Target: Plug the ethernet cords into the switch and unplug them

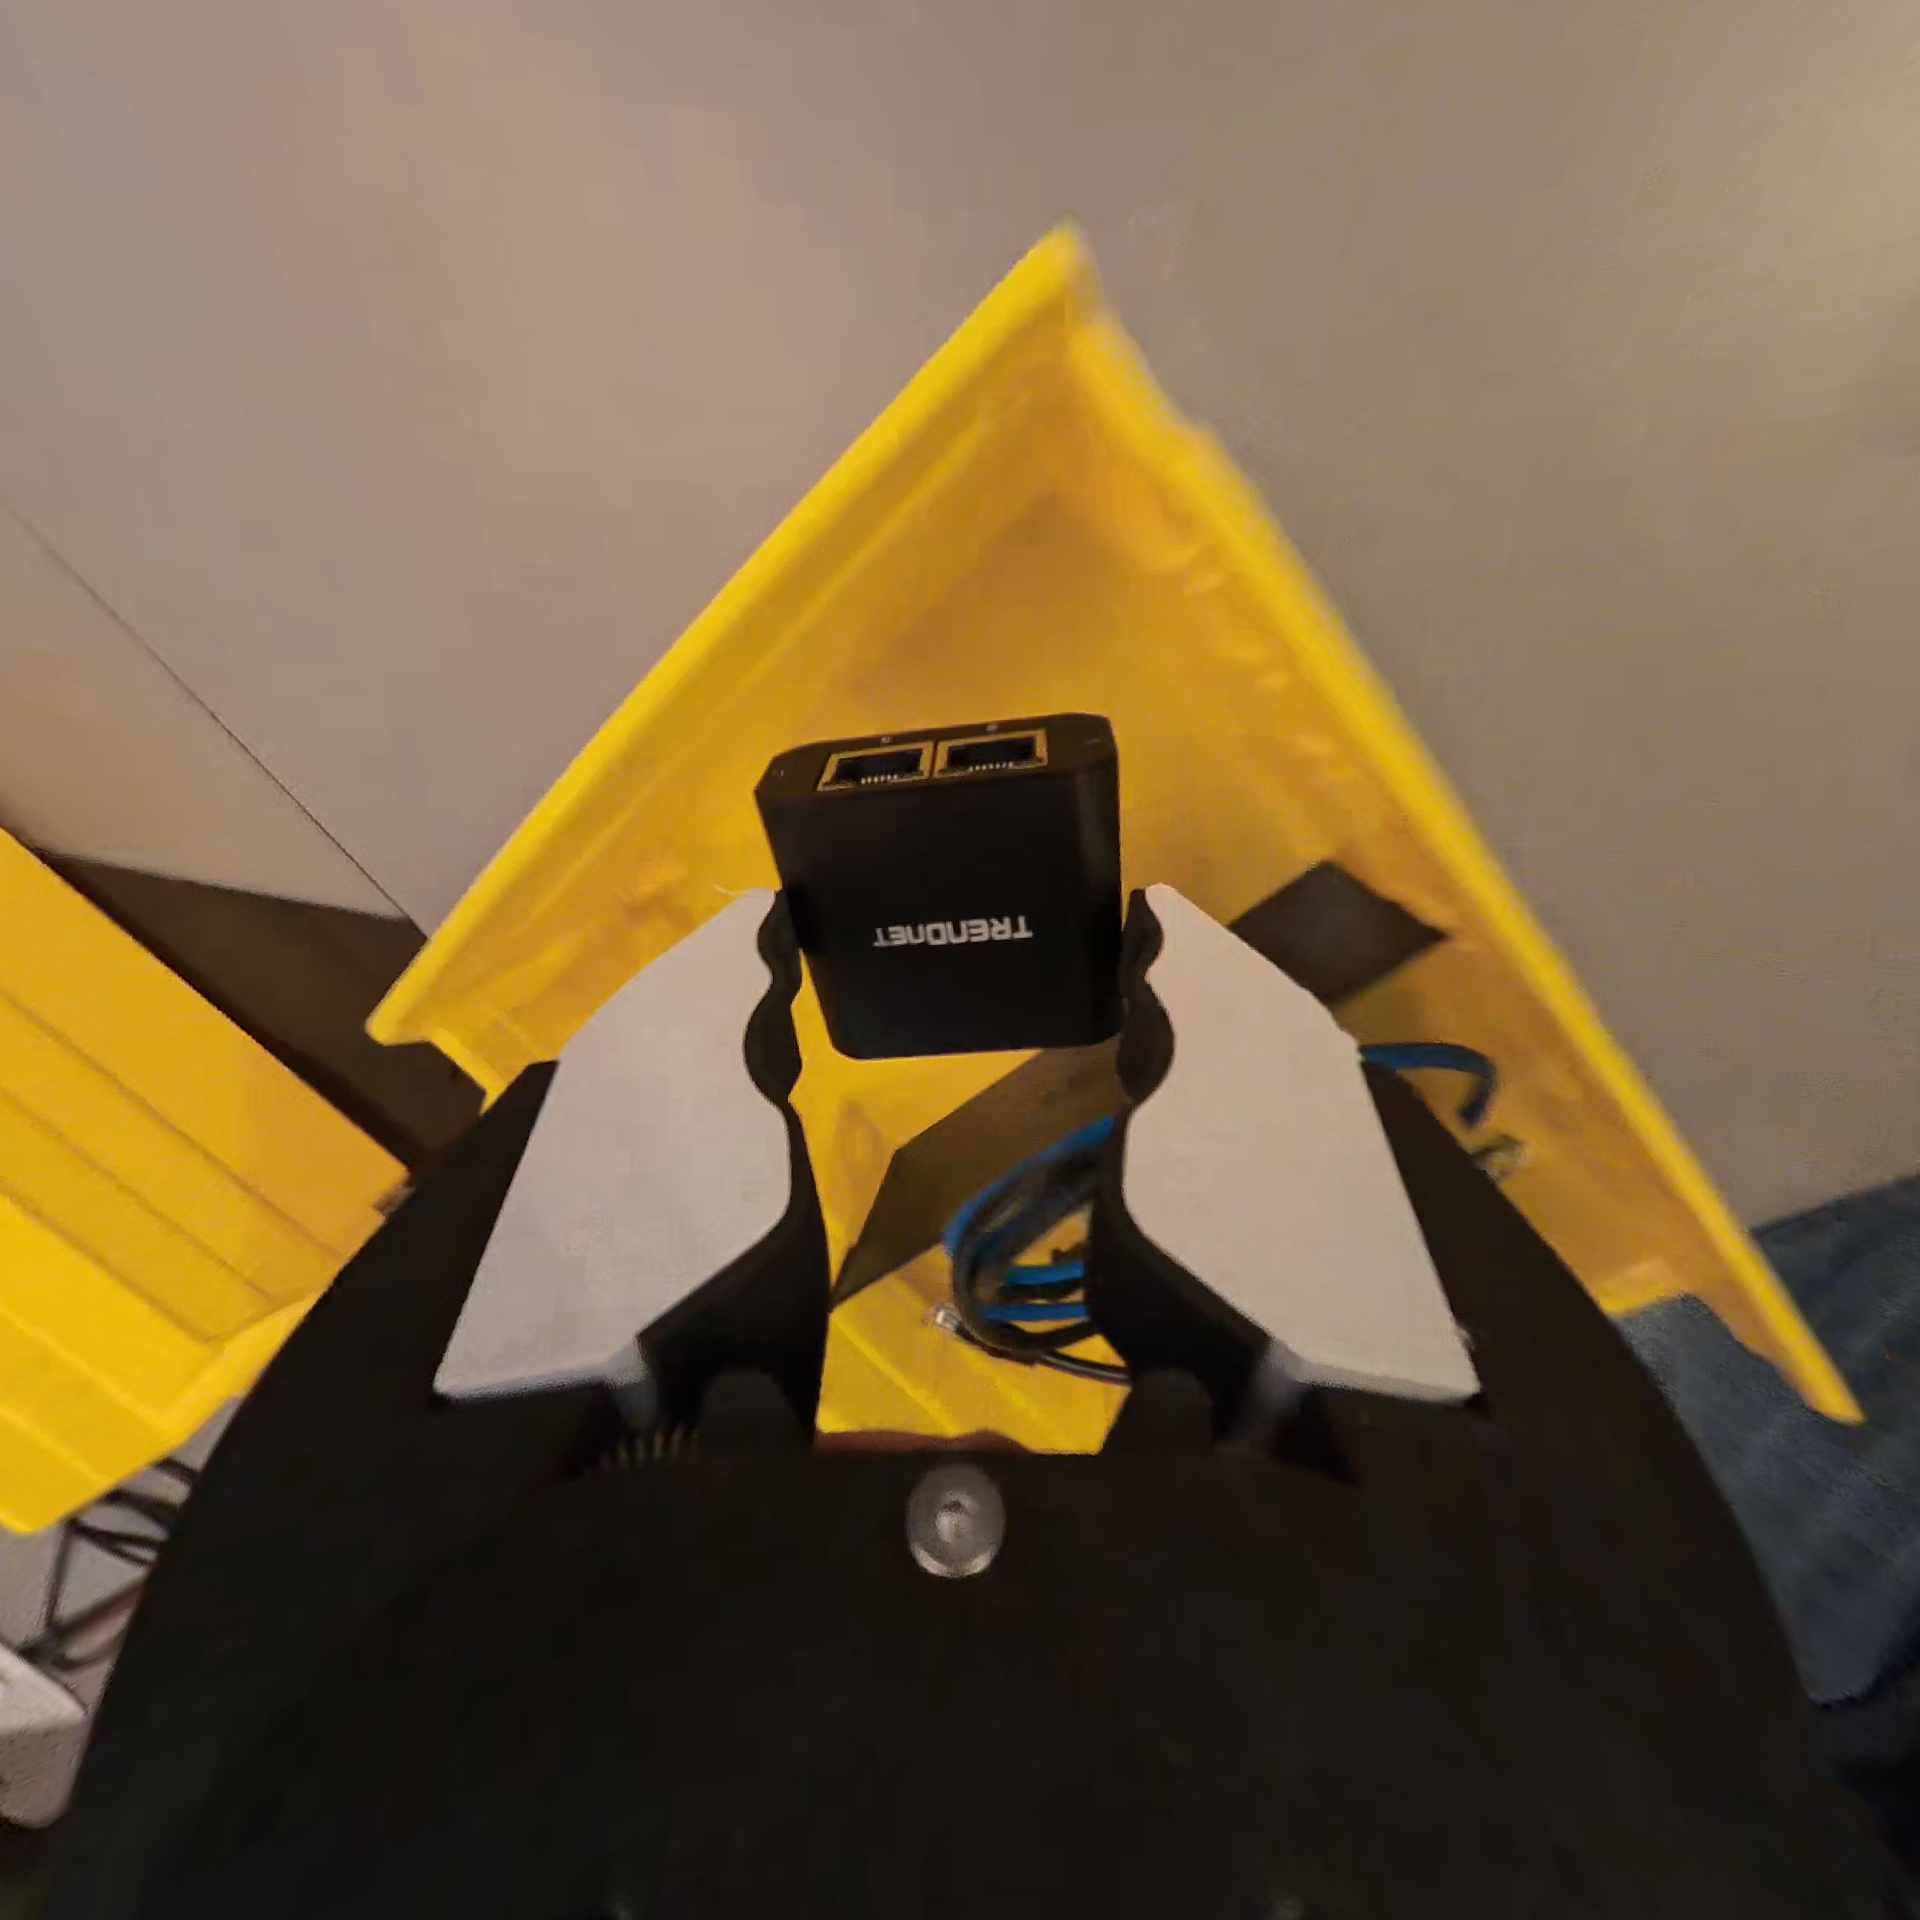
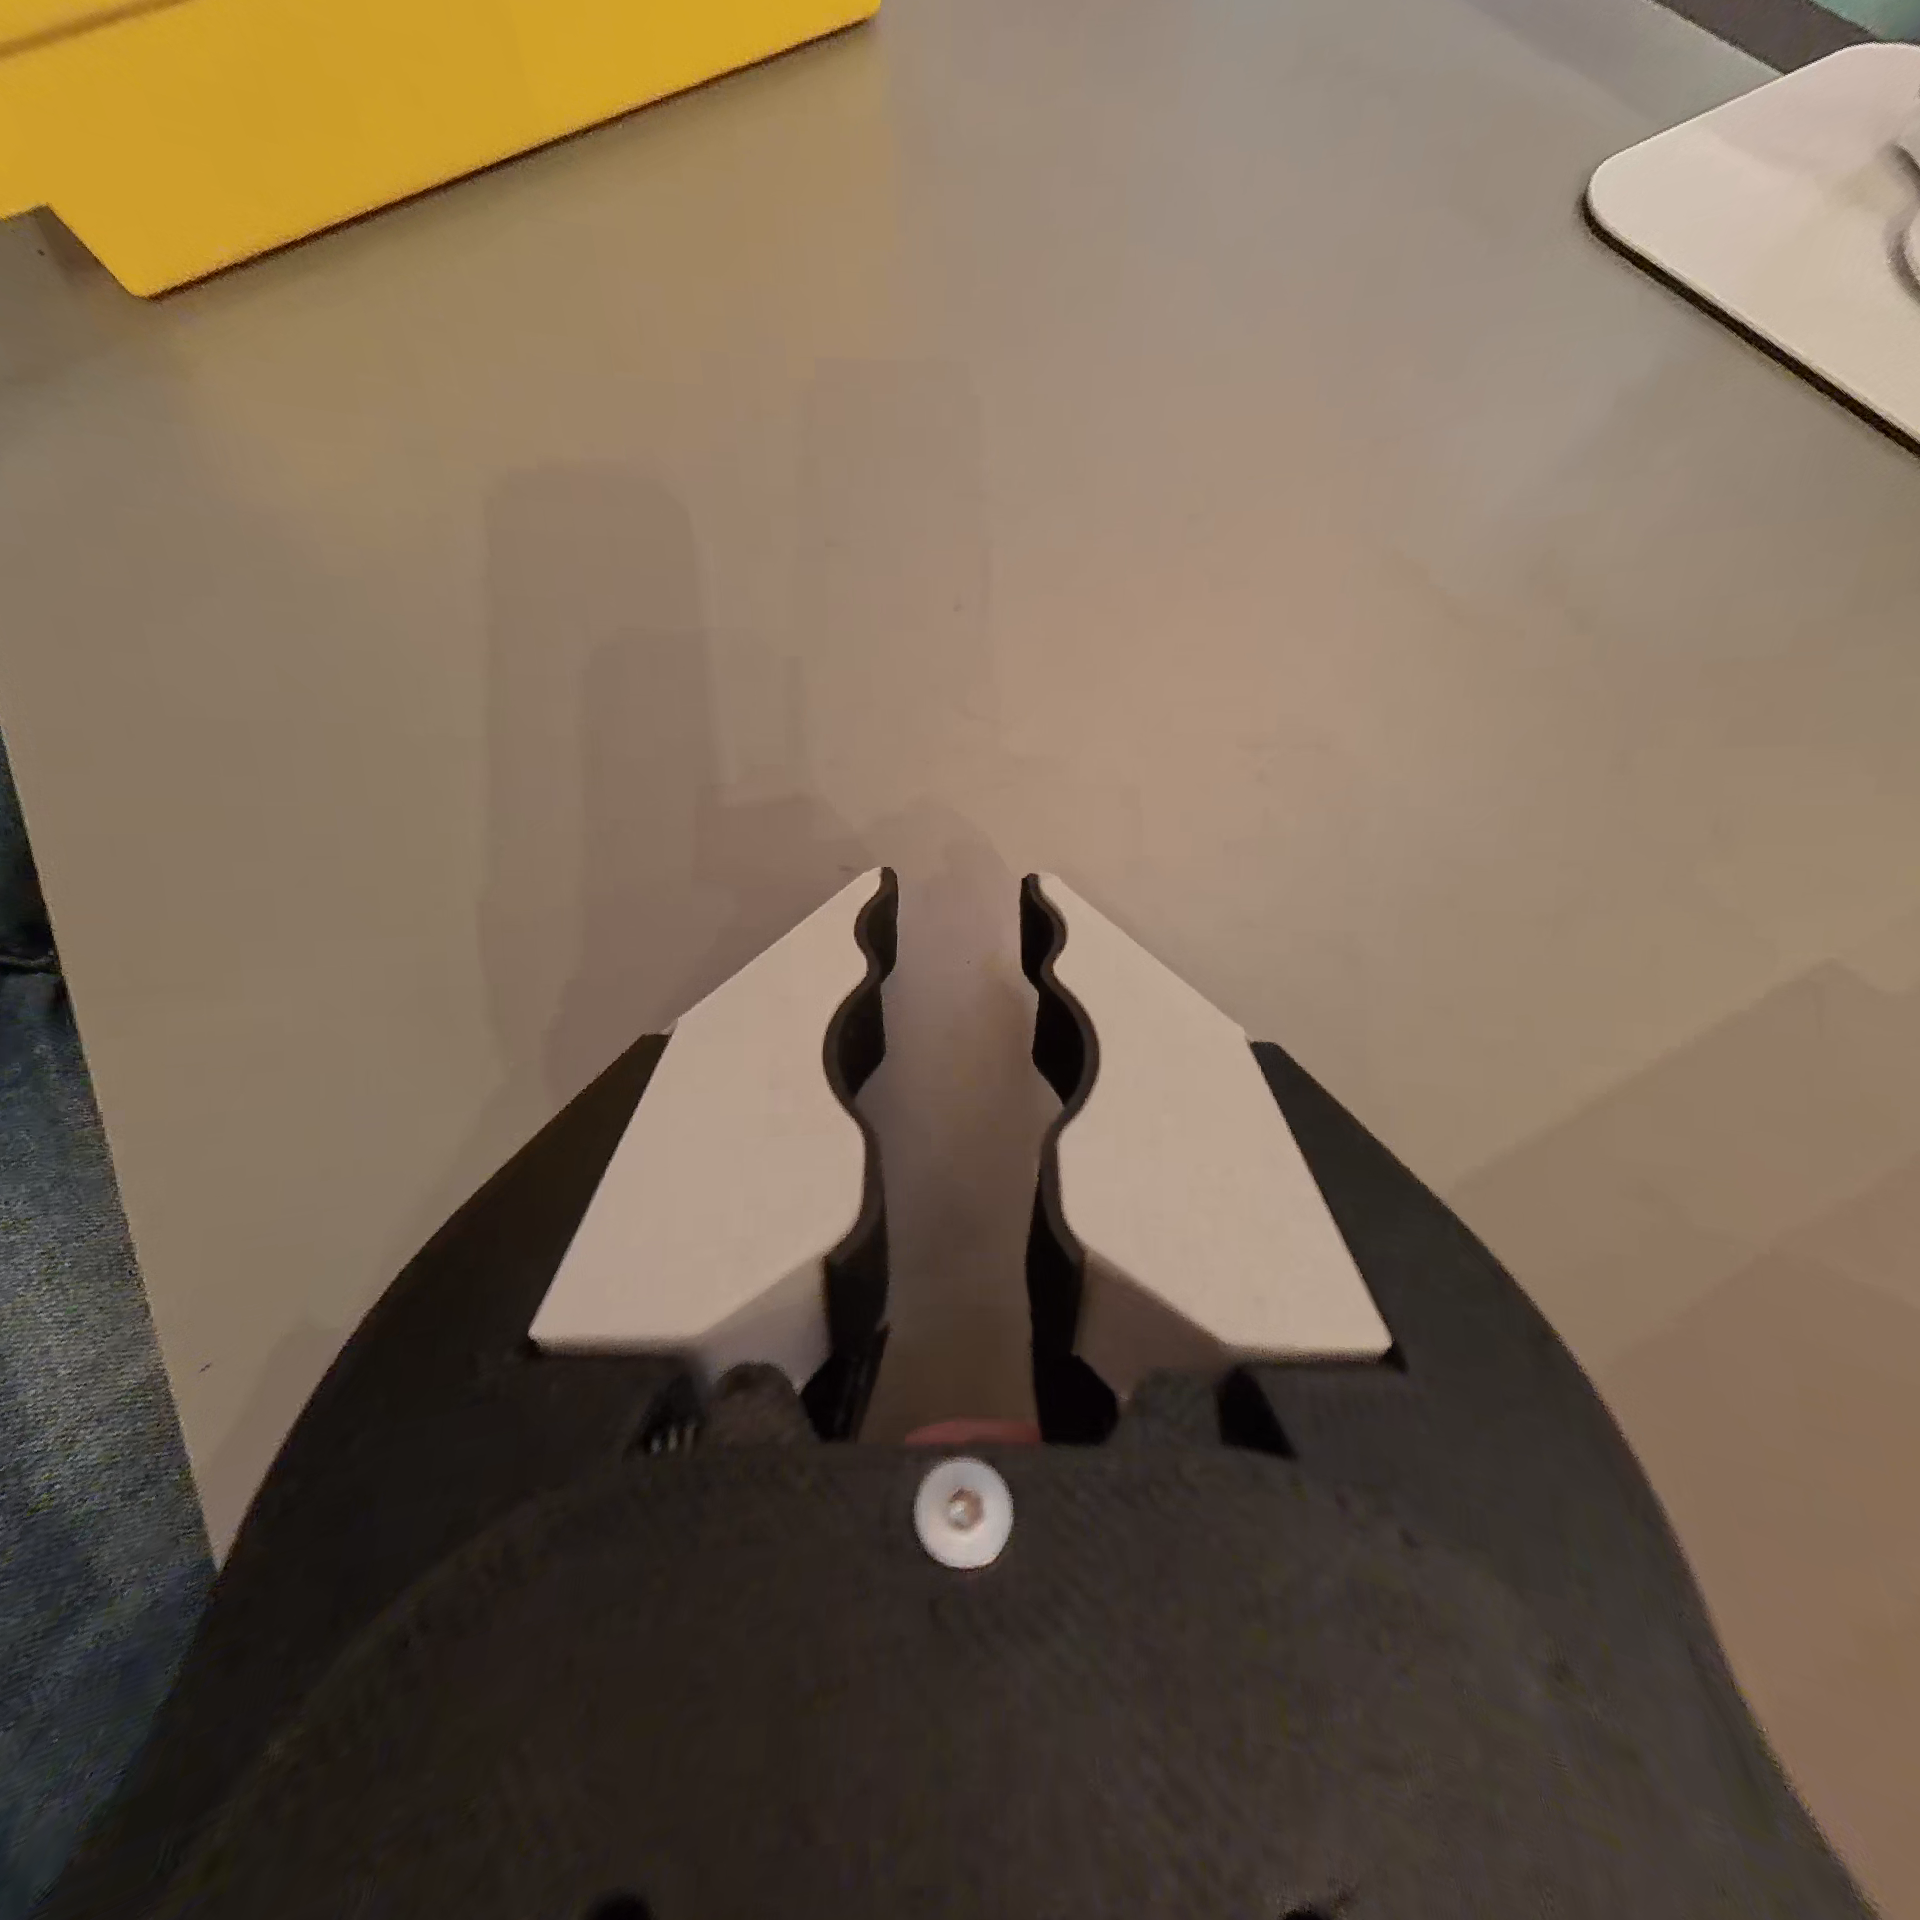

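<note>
Grey table (image 2: 1143, 520) fills both views, with a yellow bin (image 1: 1091, 582) on it. Left tool (image 1: 951, 935) is clenched on the black switch (image 1: 945, 883), lifted over the bin, its two empty ports facing far. Blue ethernet cords (image 1: 1023, 1236) lie coiled in the bin below. Right tool (image 2: 958, 883) hangs released above bare table, a white pad (image 2: 1756, 229) far right

small black two-port switch (image 1: 951, 883) sat between left gripper (image 1: 956, 925) fingertips | coiled blue ethernet cords (image 1: 1023, 1247) lay inside yellow plastic bin (image 1: 727, 675), behind switch
</note>
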Action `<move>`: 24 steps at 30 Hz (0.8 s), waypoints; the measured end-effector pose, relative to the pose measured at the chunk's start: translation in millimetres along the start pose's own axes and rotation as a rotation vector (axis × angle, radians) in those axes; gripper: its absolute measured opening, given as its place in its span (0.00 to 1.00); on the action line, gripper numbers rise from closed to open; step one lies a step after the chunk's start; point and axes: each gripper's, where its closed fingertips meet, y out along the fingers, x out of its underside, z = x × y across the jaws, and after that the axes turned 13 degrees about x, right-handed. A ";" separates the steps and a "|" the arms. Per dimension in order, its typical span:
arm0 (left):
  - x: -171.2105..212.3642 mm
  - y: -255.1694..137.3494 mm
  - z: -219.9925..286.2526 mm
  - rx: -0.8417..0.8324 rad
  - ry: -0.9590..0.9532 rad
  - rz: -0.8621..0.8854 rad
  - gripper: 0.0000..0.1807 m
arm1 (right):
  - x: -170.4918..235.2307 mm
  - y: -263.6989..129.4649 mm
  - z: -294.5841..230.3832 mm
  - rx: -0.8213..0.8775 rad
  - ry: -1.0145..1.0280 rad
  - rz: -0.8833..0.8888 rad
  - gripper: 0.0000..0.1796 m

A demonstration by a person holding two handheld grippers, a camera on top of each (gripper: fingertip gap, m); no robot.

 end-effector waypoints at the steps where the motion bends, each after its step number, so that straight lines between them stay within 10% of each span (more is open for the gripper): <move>1: -13.0 -14.6 17.4 -0.007 0.055 0.026 0.33 | -0.1 -2.2 -0.3 0.000 0.009 0.006 0.13; 5: -70.4 -35.8 113.3 -0.020 0.330 0.052 0.33 | 1.6 -12.3 -1.2 0.023 0.022 0.030 0.14; 11: -123.6 53.0 241.9 0.036 0.632 -0.127 0.33 | 5.4 -28.2 -4.2 0.055 0.009 0.072 0.06; 18: -147.2 157.1 272.2 0.089 0.555 -0.146 0.33 | 7.8 -38.2 -5.6 0.055 0.022 0.094 0.01; 24: -155.4 168.6 280.3 0.140 0.512 -0.077 0.33 | 11.5 -34.4 -9.5 0.049 -0.008 0.065 0.03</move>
